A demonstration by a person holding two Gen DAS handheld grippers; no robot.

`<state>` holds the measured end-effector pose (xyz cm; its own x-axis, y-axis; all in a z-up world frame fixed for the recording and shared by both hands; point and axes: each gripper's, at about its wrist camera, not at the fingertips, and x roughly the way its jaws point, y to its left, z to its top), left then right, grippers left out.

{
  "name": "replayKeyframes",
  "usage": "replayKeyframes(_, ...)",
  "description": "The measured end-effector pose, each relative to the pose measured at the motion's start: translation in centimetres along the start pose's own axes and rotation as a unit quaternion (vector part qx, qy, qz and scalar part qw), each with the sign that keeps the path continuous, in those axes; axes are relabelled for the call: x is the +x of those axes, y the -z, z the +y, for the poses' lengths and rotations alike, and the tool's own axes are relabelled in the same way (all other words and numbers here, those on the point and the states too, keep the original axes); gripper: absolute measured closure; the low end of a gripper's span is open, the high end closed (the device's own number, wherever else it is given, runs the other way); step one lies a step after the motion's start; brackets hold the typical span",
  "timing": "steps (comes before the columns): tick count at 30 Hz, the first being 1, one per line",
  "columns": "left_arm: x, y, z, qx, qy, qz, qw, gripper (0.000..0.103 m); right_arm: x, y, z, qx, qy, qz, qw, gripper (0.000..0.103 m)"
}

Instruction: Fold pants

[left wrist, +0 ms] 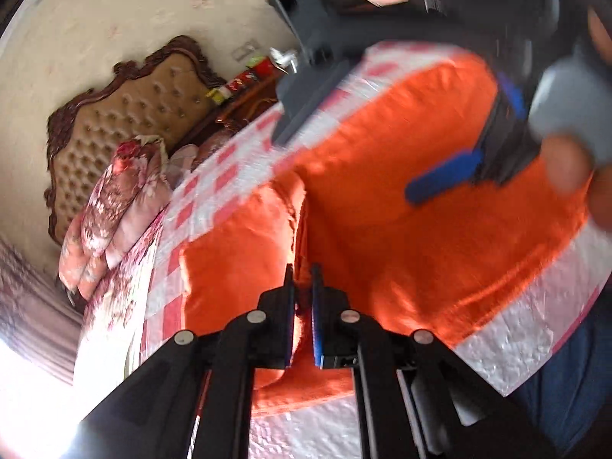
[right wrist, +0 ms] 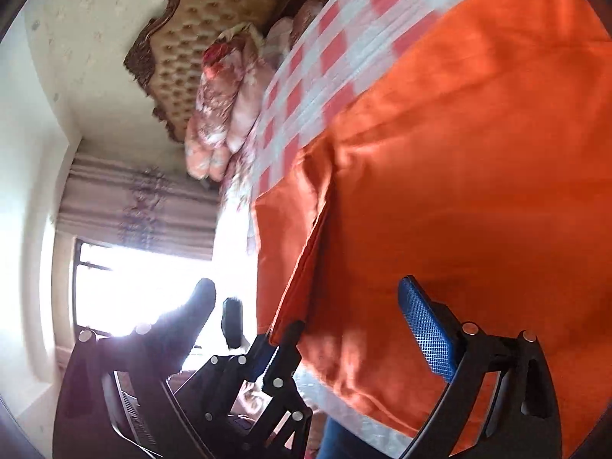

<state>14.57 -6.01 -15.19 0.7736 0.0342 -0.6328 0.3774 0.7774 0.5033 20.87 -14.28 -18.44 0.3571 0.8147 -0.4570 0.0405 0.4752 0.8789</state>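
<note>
The orange pants (left wrist: 401, 206) lay spread on my checked pink-and-white bedcover (left wrist: 214, 187), soft-napped, with a raised fold ridge down the middle. My left gripper (left wrist: 303, 287) had its jaws pressed nearly together, pinching that ridge. My right gripper (right wrist: 317, 306) hovered over the cloth with jaws spread wide, blue textured pad (right wrist: 426, 329) bare. Beyond lay floral pillows (right wrist: 225, 114) and a tufted headboard (right wrist: 199, 42).
</note>
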Motion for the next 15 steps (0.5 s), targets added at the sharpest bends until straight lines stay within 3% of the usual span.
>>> replayKeyframes(6, -1.5, -0.1, 1.1, 0.000, -0.003, -0.014, 0.9999, 0.096, 5.7, -2.3, 2.6, -0.009, 0.015, 0.058, 0.998, 0.010)
replayKeyframes(9, -2.2, 0.1, 0.8, 0.008, 0.003, -0.017, 0.9998, 0.096, 8.4, -3.4, 4.1, -0.047, 0.049, 0.063, 0.996, 0.022)
replayKeyframes(10, -2.3, 0.2, 0.6, 0.009, 0.004, -0.016, 0.9998, 0.096, 8.9, -3.8, 4.4, -0.062, 0.066, 0.057, 0.994, 0.042)
replayKeyframes(11, -2.5, 0.2, 0.4, 0.010, 0.006, -0.016, 0.9998, 0.096, 9.4, -4.2, 4.7, -0.079, 0.090, 0.049, 0.992, 0.074)
replayKeyframes(12, -2.7, 0.2, 0.1, 0.011, 0.006, -0.017, 0.9998, 0.096, 9.5, -4.5, 4.5, -0.083, 0.105, 0.043, 0.990, 0.090)
replayKeyframes(13, -2.8, 0.1, -0.1, 0.011, 0.009, -0.020, 0.9997, 0.096, 9.1, -4.7, 4.1, -0.075, 0.105, 0.034, 0.991, 0.096)
replayKeyframes(15, -3.3, -0.2, -0.7, 0.009, 0.021, -0.028, 0.9994, 0.096, 6.8, -4.5, 3.8, -0.078, 0.090, 0.003, 0.993, 0.096)
